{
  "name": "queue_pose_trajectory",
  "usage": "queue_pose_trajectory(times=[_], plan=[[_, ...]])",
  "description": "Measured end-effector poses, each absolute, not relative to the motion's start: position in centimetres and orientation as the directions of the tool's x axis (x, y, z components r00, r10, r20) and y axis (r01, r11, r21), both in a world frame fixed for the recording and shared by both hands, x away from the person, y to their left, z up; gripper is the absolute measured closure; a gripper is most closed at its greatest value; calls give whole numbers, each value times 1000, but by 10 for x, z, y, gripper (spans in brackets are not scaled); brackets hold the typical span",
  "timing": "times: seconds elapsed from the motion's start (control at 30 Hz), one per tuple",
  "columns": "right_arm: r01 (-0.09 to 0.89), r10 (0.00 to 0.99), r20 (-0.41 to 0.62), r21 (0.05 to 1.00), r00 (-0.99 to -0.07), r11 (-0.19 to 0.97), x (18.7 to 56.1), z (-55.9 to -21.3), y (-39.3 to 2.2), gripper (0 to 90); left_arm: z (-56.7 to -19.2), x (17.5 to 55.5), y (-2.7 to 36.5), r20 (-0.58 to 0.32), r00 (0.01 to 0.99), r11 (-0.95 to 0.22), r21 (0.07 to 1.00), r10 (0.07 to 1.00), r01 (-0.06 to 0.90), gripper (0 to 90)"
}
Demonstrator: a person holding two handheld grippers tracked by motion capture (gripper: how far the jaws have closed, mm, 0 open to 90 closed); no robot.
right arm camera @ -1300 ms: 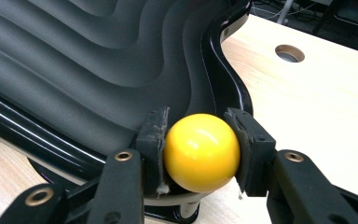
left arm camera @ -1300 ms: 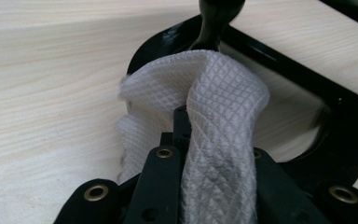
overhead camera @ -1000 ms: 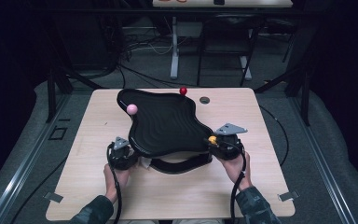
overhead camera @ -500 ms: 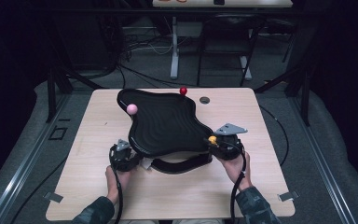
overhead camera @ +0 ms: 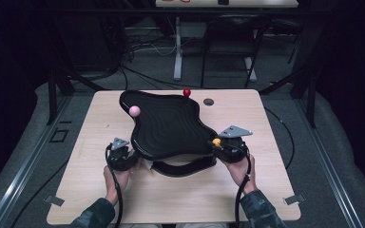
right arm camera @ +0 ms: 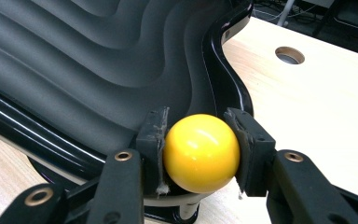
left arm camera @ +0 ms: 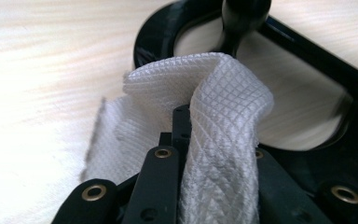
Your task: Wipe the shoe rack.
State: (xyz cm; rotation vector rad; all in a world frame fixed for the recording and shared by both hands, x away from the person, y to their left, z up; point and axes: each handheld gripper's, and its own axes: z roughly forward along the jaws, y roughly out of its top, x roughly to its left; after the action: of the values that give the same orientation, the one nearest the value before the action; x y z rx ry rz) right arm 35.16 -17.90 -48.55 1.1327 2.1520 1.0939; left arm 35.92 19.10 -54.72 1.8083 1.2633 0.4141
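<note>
A black wavy tray (overhead camera: 168,126) rests on a black stand on the wooden table. Ball knobs sit on its rim: pink (overhead camera: 134,110) at the far left, red (overhead camera: 187,92) at the back, yellow (overhead camera: 216,141) at the near right. My right gripper (overhead camera: 224,145) is shut on the yellow ball (right arm camera: 200,151), a pad (right arm camera: 153,135) pressed to each side of it. My left gripper (overhead camera: 120,155) is by the tray's near-left edge, shut on a white waffle-textured cloth (left arm camera: 214,116) that drapes over its jaws just above the table, near the stand's black base (left arm camera: 307,60).
The table has a round cable hole (overhead camera: 208,101) behind the tray, which also appears in the right gripper view (right arm camera: 289,54). Bare wood lies in front of the stand and to both sides. Cables trail back from both grippers along the person's forearms.
The left gripper with the cloth has shifted only slightly by the tray's near-left edge. The right gripper, the yellow ball and the tray have stayed put.
</note>
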Motion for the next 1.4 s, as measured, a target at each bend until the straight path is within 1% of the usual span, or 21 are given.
queue_pose_trajectory(times=[0.4,0.77,1.2,1.4], plan=[[457,835,-40,822,-548,340,352,-486,-179,597,-516,358,200,-193,449,-82,848,873,524,828],[456,837,-40,824,-545,337,351,-486,-179,598,-496,357,208,-197,467,-56,879,862,474,824],[459,841,-32,827,-541,326,351,-487,-179,598,-481,361,212,-204,492,-37,899,847,436,822],[467,851,-35,824,-524,321,350,-487,-177,598,-476,364,210,-209,500,-28,905,840,425,822]])
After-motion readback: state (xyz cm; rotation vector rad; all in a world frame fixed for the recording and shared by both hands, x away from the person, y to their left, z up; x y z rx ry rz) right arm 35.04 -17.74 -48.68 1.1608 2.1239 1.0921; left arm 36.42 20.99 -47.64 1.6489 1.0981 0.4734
